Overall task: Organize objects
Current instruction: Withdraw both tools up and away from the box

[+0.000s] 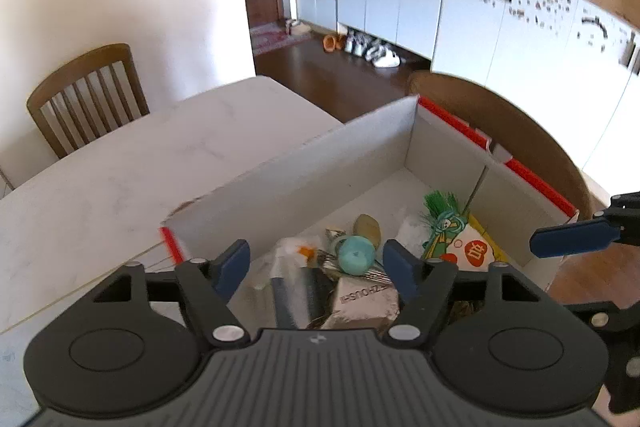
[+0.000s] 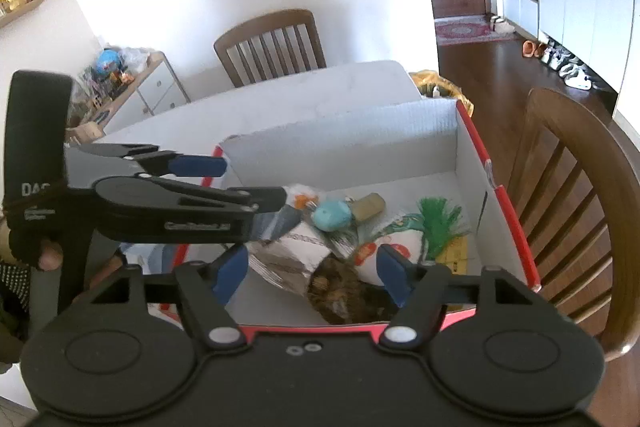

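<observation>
both views look down into an open cardboard box (image 1: 304, 163) with white inner walls and red outer edges, which stands on a white table (image 1: 100, 179). in the left wrist view the left gripper (image 1: 318, 267) sits at the lower middle of the frame, its two blue pads wide apart with nothing pressed between them; the pile of things in the box lies below the gap. in that pile there is a teal round toy (image 1: 355, 255) near the centre, a tan oval piece (image 1: 367, 227) just behind it, a silver foil packet (image 1: 366, 301) in front, and a green tassel (image 1: 440, 205) with a yellow printed bag (image 1: 474, 251) toward the right wall. at the right edge of this view one blue finger of the right gripper (image 1: 572, 237) reaches over the box rim. in the right wrist view the right gripper (image 2: 312, 269) is also open and empty, at the lower middle, above the near red rim. the left gripper comes in from the left of that frame, over the box edge. a wooden chair (image 2: 272, 43) stands behind the table, another chair (image 2: 572, 195) at the right.
</observation>
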Tool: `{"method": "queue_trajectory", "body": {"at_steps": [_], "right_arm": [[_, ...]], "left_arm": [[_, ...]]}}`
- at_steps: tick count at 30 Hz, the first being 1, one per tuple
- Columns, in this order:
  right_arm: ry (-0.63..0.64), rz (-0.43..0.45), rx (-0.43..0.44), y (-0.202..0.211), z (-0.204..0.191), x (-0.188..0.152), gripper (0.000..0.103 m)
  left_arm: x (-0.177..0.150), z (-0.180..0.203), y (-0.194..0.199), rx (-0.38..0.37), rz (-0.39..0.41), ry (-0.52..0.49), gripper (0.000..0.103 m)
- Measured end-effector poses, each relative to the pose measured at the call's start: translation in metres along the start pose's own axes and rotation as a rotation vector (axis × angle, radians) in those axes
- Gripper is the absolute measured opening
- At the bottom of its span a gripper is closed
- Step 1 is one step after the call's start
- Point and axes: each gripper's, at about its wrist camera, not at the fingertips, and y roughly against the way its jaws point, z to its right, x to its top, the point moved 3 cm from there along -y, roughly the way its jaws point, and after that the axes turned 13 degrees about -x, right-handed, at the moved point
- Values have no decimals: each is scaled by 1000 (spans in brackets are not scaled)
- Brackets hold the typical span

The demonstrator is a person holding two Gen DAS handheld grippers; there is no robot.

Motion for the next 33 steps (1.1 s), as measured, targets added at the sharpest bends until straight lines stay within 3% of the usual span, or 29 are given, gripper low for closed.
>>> {"method": "queue_trajectory", "body": {"at_steps": [4, 11, 15, 20, 33], "right_arm": [[-21, 39, -16, 10, -5, -1, 83], [-73, 108, -47, 24, -14, -2, 101], [-94, 144, -63, 32, -21, -6, 102], [-104, 173, -86, 39, -31, -12, 102], [-165, 228, -121, 54, -51, -28, 102]], "left_arm": [[-4, -9, 22, -9, 37, 22, 83], [-18, -12, 57, -15, 79, -7, 88], [-25, -15, 75, -25, 106, -15, 102], [-34, -21, 95, -69, 126, 3, 103], [-59, -19, 136, -91, 183, -28, 103]]}}
